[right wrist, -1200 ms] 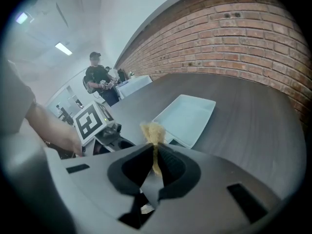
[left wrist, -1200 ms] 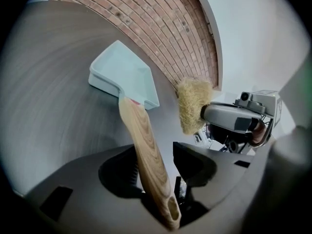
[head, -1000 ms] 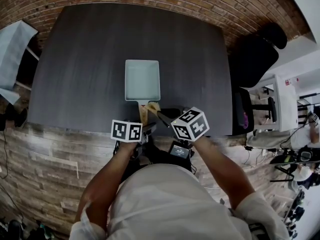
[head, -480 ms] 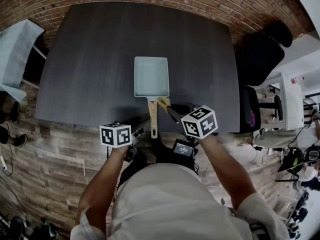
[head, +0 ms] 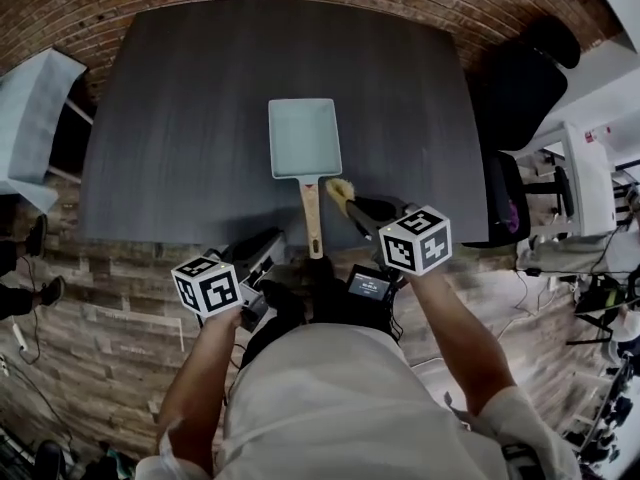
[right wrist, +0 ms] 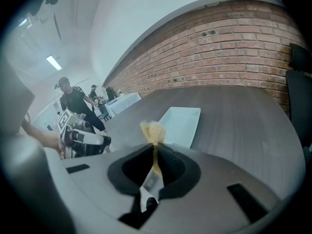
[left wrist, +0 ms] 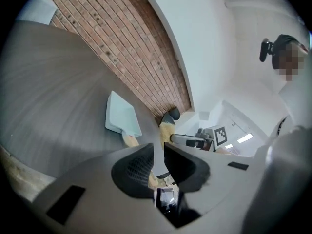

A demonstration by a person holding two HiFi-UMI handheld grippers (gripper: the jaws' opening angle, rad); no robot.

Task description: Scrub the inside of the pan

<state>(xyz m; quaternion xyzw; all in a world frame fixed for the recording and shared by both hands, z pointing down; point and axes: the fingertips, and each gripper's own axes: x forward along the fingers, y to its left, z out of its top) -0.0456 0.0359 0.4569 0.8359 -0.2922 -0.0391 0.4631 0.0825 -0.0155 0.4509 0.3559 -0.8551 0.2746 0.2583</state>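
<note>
A pale blue rectangular pan [head: 304,138] lies on the dark table [head: 180,118], its wooden handle [head: 312,218] pointing toward me. My right gripper [head: 345,203] hovers just right of the handle, shut on a yellow fibrous scrubber [head: 337,189] that sticks out past its jaws [right wrist: 152,130]. The pan [right wrist: 183,123] lies just beyond it. My left gripper [head: 262,256] is off the table's near edge, left of the handle's end and apart from it. Its jaws are closing to a narrow gap with nothing between them [left wrist: 158,155]; the pan [left wrist: 121,118] lies ahead.
A black office chair [head: 510,108] stands off the table's right side. A light-covered table [head: 30,118] is at the left. Brick floor surrounds the table, wood planks lie under me. People stand far off [right wrist: 73,99].
My left gripper has drawn back from the pan handle, down and to the left, off the table edge. The right gripper with the scrubber has shifted slightly right.
</note>
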